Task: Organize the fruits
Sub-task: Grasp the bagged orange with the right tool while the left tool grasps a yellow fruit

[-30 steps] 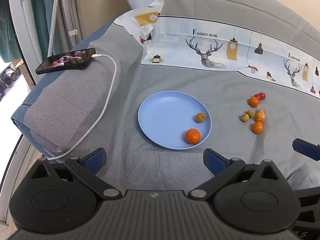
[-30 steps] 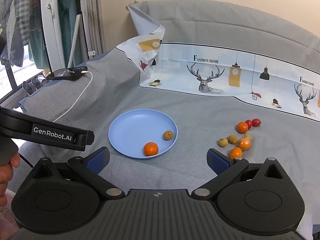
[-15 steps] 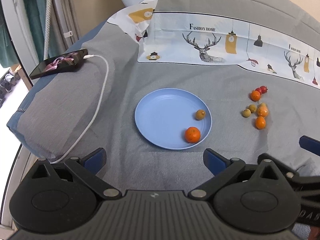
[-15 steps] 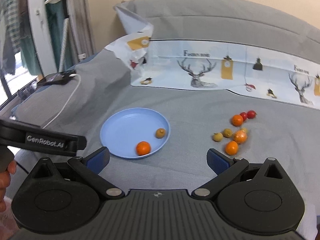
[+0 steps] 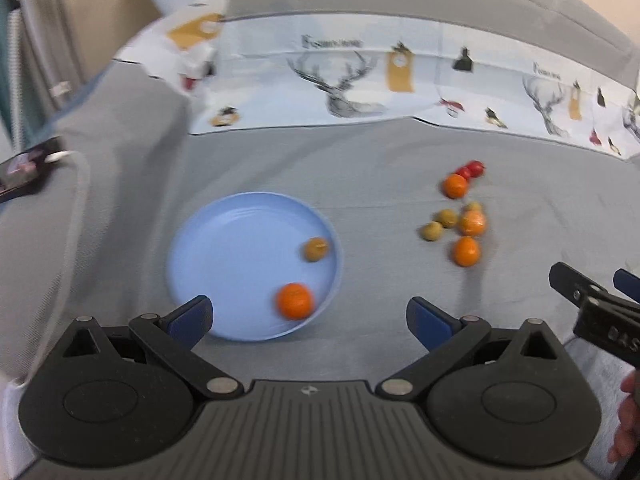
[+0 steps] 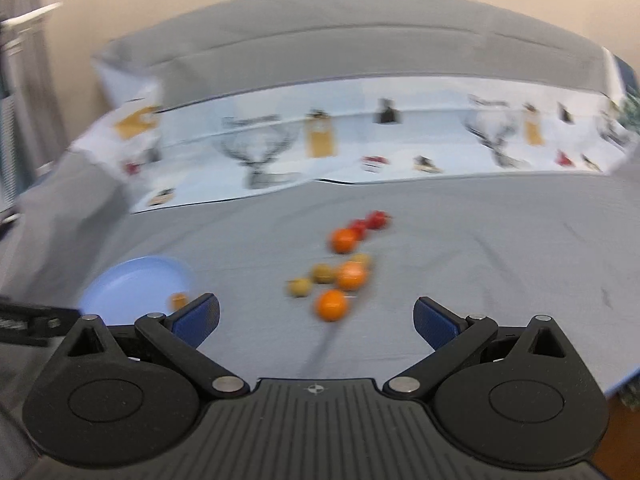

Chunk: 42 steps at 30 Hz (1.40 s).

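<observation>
A: Facing the loose fruits, the right gripper is held empty, jaws spread wide. Why?

B: One is judged wanted; they lie right of the blue plate. The left gripper is likewise spread.

Both wrist views look down across the bed, sharing plate and loose fruits.
</observation>
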Tool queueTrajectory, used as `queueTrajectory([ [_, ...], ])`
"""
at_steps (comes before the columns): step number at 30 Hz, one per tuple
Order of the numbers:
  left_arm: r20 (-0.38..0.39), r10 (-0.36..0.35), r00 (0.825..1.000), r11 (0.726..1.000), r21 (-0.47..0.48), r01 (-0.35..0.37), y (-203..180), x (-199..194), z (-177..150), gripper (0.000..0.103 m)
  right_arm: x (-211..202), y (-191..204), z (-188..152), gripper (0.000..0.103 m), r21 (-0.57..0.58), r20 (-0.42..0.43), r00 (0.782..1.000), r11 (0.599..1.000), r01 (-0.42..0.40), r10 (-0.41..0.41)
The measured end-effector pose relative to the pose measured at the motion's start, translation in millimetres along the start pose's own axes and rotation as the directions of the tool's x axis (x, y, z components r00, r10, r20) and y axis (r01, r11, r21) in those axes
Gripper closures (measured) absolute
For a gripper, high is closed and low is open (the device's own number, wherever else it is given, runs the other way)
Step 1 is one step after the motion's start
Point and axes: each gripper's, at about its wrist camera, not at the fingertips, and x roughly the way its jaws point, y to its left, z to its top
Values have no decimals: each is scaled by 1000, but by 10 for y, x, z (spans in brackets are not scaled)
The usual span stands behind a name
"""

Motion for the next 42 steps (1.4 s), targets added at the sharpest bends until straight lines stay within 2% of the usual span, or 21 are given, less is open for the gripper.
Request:
queueTrajectory([
  [3,-18,-25,1000,999,36,26,-220,227,113,0,274,-264,13,1,39,-24,999,998,47,-46],
  [7,-48,-23,999,995,98,28,-485,702,256,0,669,-440,64,1,58,-44,998,997,52,-50],
  [13,-126,15,992,989,147,3,-739,1439,404,0,1431,-531,206,1,29,-85,996,999,20,-18],
  [18,-173,41,984,988,156,-13,-778,1781,485,0,2068,-501,268,1,13,-162,986,1000,-26,27],
  [20,-194,48,980,988,152,-18,-777,1891,503,0,2261,-444,261,5,-8,-178,983,999,-46,43],
  [21,-203,48,978,988,150,-18,-781,1936,514,0,2344,-410,246,12,-25,-191,981,999,-48,43],
  [22,-212,47,976,989,148,-15,-782,1973,518,0,2389,-387,223,22,-40,-200,979,998,-49,40],
  [23,-220,43,975,989,147,-10,-791,2010,520,0,2415,-378,192,45,-45,-202,976,995,-89,78],
  [24,-222,34,975,989,146,-1,-798,2027,522,0,2402,-374,170,61,-42,-191,975,991,-126,116],
  [27,-210,35,977,989,146,-4,-875,2076,549,0,2305,-304,107,63,-145,-159,982,982,-123,100],
  [28,-204,32,979,989,146,-2,-899,2101,567,0,2274,-342,108,63,-147,-144,986,983,-107,86],
  [30,-199,29,980,989,145,0,-957,2136,608,0,2228,-543,171,63,-67,-126,990,995,-69,60],
  [33,-197,14,980,992,129,12,-1013,2147,680,0,2212,-901,245,63,51,-79,995,997,66,-62],
  [35,-193,10,981,993,120,14,-1040,2148,709,0,2272,-1085,235,63,100,-91,988,987,130,-121],
  [38,-176,31,984,989,147,-5,-1082,2145,706,0,2341,-1251,176,63,194,-118,987,973,127,-106],
  [40,-152,63,986,986,165,-38,-1090,2106,700,0,2362,-1214,173,63,172,-114,987,976,132,-114],
  [42,-111,55,992,985,167,-36,-1078,1981,713,0,2374,-1174,159,63,145,-109,987,980,136,-121],
])
